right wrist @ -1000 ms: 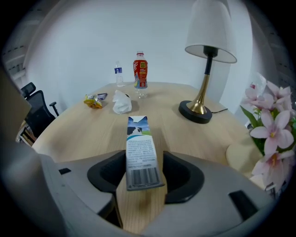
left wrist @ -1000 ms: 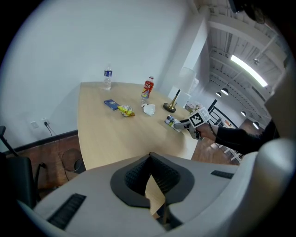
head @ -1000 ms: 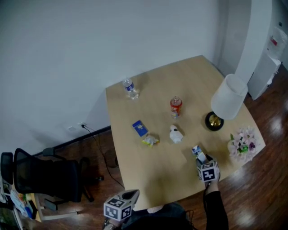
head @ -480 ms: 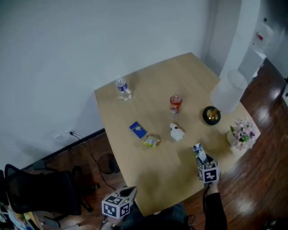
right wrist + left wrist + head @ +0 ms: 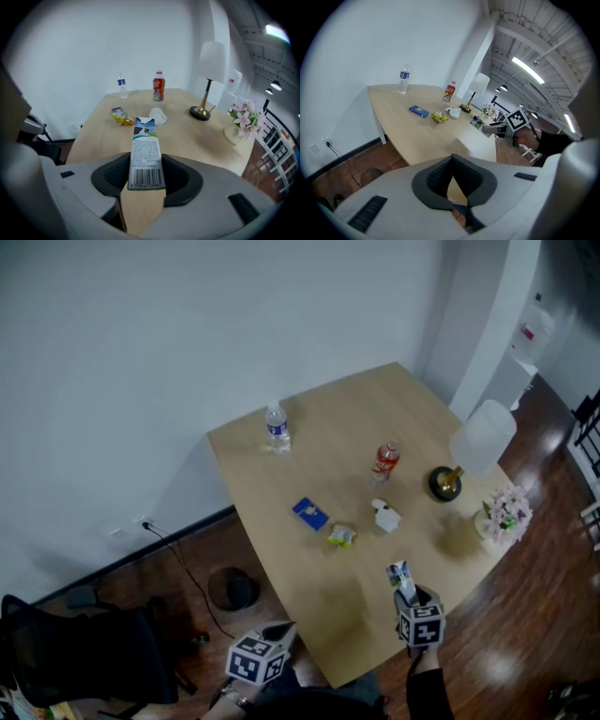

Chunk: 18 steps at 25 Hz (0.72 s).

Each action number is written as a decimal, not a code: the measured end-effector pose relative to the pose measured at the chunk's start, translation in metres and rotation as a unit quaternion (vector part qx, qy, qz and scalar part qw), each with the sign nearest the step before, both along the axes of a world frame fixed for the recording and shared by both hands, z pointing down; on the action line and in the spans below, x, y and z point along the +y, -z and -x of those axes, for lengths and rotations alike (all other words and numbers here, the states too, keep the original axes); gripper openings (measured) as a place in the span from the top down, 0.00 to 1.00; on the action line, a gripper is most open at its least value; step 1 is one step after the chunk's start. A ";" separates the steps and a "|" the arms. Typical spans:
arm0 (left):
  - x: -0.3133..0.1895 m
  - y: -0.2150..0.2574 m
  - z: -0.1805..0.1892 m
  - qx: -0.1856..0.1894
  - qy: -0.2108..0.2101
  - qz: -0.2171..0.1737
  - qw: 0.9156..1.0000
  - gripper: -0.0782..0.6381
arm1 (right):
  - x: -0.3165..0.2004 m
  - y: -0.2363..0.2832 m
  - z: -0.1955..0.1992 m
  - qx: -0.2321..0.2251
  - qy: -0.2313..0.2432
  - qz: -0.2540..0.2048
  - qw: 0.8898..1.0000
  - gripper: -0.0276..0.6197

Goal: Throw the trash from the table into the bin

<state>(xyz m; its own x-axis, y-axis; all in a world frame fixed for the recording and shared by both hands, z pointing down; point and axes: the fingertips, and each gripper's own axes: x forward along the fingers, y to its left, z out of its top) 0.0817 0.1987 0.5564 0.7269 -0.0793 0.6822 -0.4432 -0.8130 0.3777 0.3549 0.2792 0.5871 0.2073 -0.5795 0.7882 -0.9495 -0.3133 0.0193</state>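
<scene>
Since the earlier frames, the milk carton [image 5: 146, 152] has left the table [image 5: 309, 465] top and drawn back over its near edge. It is carried by the right gripper [image 5: 147, 180], whose jaws have just been closing and now clamp the barcode end at roughly half width. The left gripper [image 5: 451, 176] is empty, its jaws together. The step in hand is judged to be the carry-off. The yellow wrapper [image 5: 341, 536], blue packet [image 5: 310, 513] and red bottle [image 5: 384, 461] remain on the table. Next, the carton must be taken to the bin, probably the dark round container [image 5: 234, 589] on the floor, and released above it.
</scene>
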 end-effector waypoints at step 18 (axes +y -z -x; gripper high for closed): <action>-0.042 -0.027 0.125 -0.018 0.169 -0.006 0.985 0.89 | -0.107 0.010 0.253 -0.084 0.242 -0.014 0.966 0.64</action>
<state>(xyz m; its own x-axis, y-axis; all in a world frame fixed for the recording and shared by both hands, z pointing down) -0.0428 0.1568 0.5834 0.6326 -0.3209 0.7049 -0.7028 -0.6202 0.3484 0.1017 0.1724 0.5770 -0.2232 -0.5987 0.7693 -0.9739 0.1705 -0.1499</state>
